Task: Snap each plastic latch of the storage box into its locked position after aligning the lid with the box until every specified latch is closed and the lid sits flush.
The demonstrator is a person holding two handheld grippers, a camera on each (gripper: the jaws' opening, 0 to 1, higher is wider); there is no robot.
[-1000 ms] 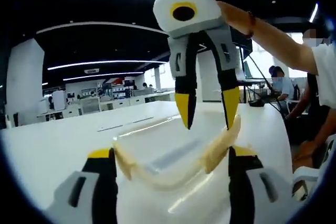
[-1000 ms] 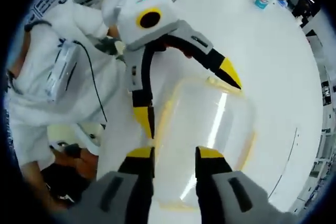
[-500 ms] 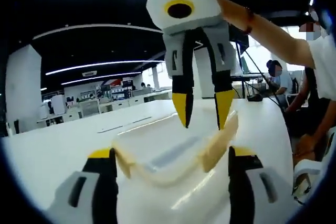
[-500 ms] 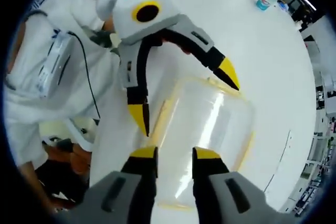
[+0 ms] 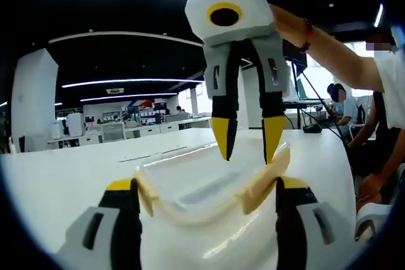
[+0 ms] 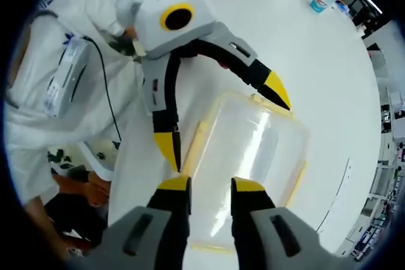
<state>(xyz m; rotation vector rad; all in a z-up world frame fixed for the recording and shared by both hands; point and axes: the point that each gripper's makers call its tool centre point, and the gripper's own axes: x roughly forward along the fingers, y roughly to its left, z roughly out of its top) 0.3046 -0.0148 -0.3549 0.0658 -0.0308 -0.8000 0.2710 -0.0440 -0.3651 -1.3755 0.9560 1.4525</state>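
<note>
Your left gripper straddles the storage box at mid-frame of the right gripper view, jaws spread wide, one yellow tip at each side, apparently steadying the lid for latching. Your right gripper hangs over the lid's far edge at centre of the left gripper view, jaws slightly parted, gripping nothing. White table lies bare toward the upper right; your body crowds the left.

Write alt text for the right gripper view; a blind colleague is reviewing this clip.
A clear storage box with a yellow-edged lid lies on a white table, seen from above. The left gripper straddles its far corner, open, while the right gripper hovers over the near edge, narrowly open. A person in white stands at left.
</note>
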